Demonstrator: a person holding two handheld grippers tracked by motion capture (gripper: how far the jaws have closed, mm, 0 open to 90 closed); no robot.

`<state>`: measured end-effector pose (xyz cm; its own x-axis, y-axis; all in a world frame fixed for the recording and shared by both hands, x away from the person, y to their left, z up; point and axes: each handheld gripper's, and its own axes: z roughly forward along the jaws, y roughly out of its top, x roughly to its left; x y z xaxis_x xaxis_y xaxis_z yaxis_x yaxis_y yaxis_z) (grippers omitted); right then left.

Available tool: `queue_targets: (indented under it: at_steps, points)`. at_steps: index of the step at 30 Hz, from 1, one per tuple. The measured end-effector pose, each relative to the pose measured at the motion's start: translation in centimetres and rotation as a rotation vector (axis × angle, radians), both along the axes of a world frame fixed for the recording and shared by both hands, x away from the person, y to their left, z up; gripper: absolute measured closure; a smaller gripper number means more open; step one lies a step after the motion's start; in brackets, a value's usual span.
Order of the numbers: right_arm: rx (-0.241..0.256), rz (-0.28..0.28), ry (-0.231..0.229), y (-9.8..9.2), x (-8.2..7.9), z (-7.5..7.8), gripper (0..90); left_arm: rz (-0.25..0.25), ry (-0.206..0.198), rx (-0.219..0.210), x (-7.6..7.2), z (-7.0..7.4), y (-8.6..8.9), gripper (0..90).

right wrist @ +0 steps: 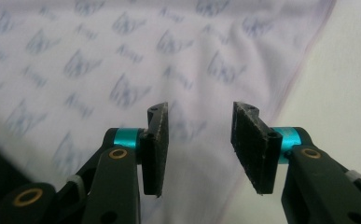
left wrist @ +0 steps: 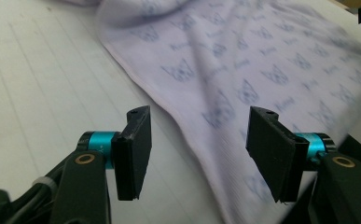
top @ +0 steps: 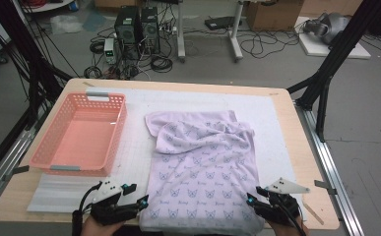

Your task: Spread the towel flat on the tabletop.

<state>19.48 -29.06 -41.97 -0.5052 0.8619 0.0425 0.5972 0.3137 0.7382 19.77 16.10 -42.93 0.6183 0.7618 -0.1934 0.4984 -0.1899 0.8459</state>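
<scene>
Printed cloth (top: 203, 172) spread right of pink basket (top: 79, 132) in high view; left gripper (left wrist: 199, 149) released over cloth's edge; right gripper (right wrist: 199, 140) released above cloth.

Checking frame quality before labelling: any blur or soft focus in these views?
High view: even light, sharp on cloth and basket. Left gripper view: left gripper jaws crisp, cloth print smeared, worst at the right. Right gripper view: right gripper jaws sharp, print behind soft.
</scene>
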Motion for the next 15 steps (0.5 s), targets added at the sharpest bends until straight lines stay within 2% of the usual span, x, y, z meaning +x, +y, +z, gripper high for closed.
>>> queue_targets:
  at_steps: [3,6,9,15]
  points:
    - [0.009,-0.013,-0.021,0.5,1.6,-0.3,54.7,0.015,-0.020,-0.015,1.4,0.2,-0.2,39.8]
    - [0.003,-0.023,-0.020,0.8,2.6,-0.6,54.3,0.024,-0.026,-0.018,2.5,0.2,-0.5,39.4]
    - [-0.005,-0.016,-0.024,0.7,3.2,-0.8,53.9,0.031,-0.014,-0.005,3.6,-0.2,-0.5,39.4]
    - [0.019,-0.035,-0.047,-0.3,4.3,-0.8,54.5,0.034,0.009,0.012,5.4,-0.8,-0.9,39.5]
